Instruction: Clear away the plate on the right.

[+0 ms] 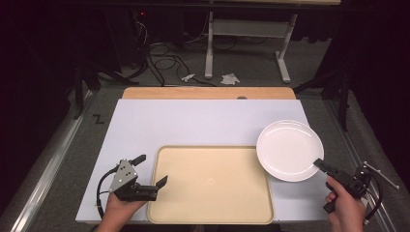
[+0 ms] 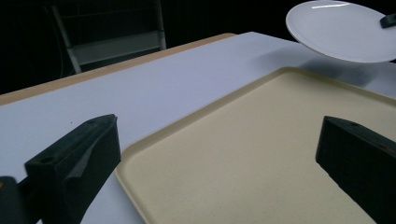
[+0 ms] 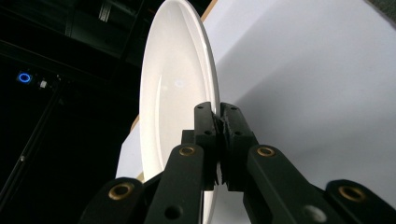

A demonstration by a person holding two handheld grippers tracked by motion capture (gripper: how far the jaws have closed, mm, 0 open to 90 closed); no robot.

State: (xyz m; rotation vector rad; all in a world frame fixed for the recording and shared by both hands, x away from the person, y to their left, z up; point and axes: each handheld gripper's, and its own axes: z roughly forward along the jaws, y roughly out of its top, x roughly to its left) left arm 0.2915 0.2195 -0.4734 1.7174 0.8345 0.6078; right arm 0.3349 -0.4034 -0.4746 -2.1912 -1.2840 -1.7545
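Right gripper (image 1: 321, 165) pinches plate (image 1: 289, 149) rim only; thin edge grip, plate may tilt, slip. Left gripper (image 1: 151, 170) wide, empty.

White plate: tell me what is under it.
The white plate, pinched at its rim by the right gripper, hangs over the white table and the tray's far right corner. The patch of table directly beneath is covered.
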